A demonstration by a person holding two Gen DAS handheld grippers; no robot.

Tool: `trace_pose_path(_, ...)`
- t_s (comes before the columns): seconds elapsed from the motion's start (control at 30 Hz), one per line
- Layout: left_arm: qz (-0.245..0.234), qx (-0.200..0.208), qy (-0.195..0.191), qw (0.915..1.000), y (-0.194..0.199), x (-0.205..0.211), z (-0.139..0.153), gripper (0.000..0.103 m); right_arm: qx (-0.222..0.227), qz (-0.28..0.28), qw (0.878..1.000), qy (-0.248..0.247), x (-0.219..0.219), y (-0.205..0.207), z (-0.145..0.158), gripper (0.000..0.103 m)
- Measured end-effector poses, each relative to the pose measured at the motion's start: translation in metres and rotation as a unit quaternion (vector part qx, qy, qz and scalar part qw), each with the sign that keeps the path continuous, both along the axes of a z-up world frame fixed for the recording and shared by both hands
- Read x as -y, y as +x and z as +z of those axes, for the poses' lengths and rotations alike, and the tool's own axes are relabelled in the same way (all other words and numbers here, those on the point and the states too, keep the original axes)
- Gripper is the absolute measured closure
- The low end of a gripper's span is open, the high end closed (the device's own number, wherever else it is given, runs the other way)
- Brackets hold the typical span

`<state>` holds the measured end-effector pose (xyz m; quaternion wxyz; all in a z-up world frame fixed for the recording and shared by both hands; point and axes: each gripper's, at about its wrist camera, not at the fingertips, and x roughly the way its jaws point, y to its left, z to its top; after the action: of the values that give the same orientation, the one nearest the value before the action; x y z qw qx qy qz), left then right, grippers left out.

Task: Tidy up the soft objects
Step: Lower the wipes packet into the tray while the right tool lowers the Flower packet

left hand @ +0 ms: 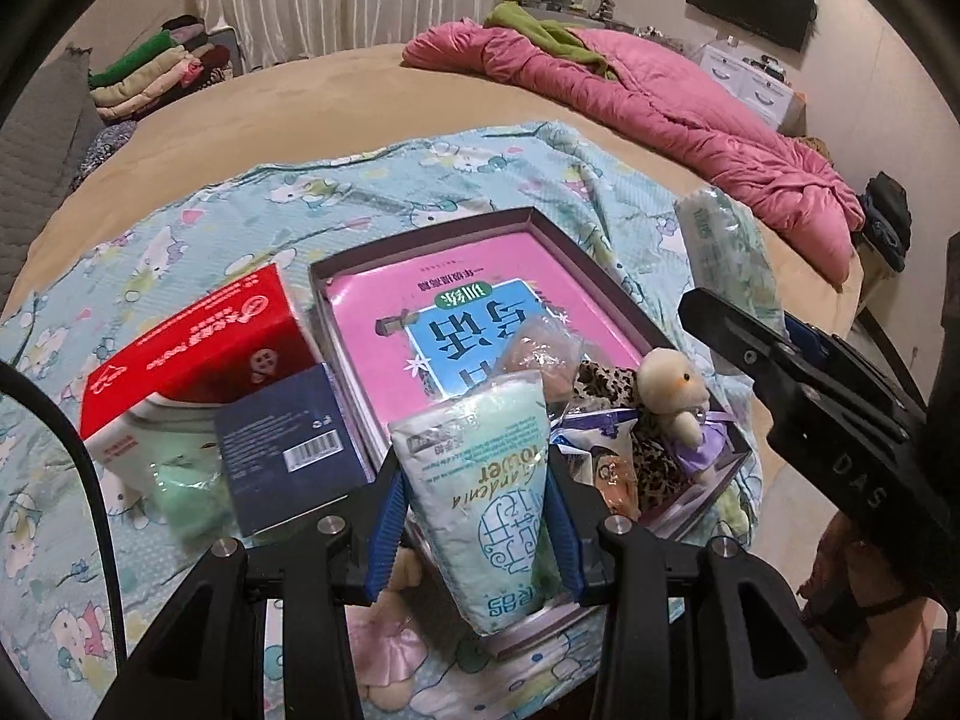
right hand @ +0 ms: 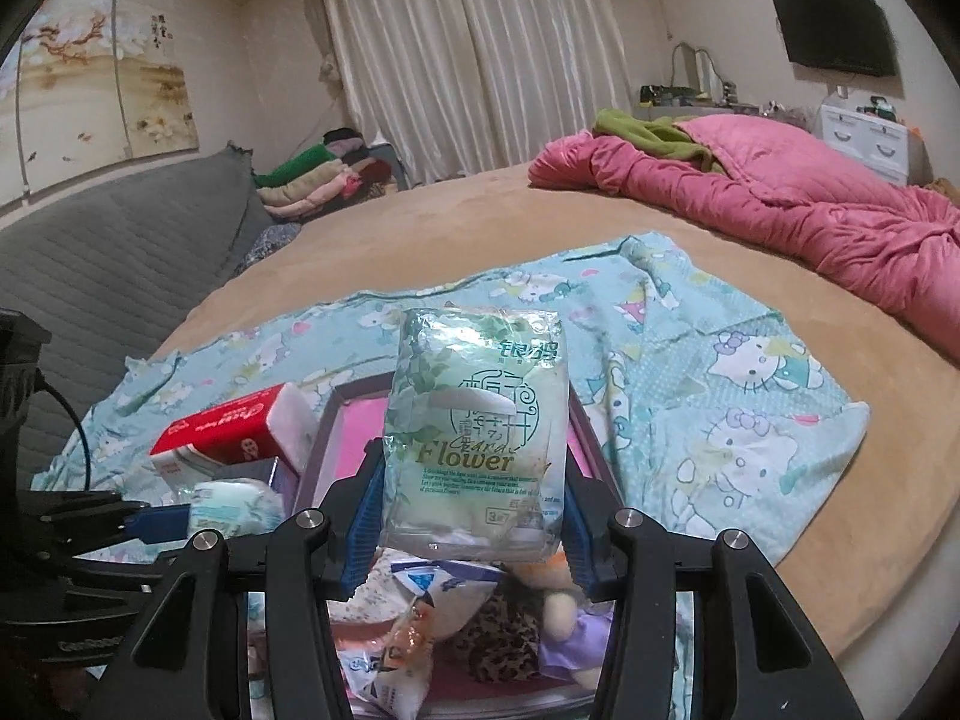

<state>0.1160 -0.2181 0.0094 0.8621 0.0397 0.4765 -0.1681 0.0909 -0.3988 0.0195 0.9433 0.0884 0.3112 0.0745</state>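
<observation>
My left gripper (left hand: pixel 474 531) is shut on a pale green tissue pack (left hand: pixel 486 492) and holds it over the near end of the purple box (left hand: pixel 420 222). My right gripper (right hand: pixel 474 531) is shut on a second green "Flower" tissue pack (right hand: pixel 477 438), raised above the same box (right hand: pixel 336 414). That second pack also shows in the left wrist view (left hand: pixel 720 240), at the right. In the box lie a pink book (left hand: pixel 408 312), a small plush doll in a purple dress (left hand: pixel 672 402), a leopard-print soft item (left hand: pixel 606 381) and wrapped packets (right hand: pixel 414 600).
A red tissue box (left hand: pixel 198 342) and a dark blue box (left hand: pixel 288 444) sit left of the purple box on the Hello Kitty sheet (left hand: pixel 180 228). A pink plush (left hand: pixel 384 642) lies under my left gripper. A pink quilt (right hand: pixel 780 210) lies at the far right, folded clothes (right hand: pixel 324 174) at the far left.
</observation>
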Motion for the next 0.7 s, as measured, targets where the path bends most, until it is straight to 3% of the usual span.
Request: trace_pose_path(0.7, -0.009, -0.034, 0.02, 0.9992, 0.022, 0.02, -0.043, 0.06, -0.041, 0.013, 0.999, -0.01, 0.002, 0.016, -0.029, 0.05)
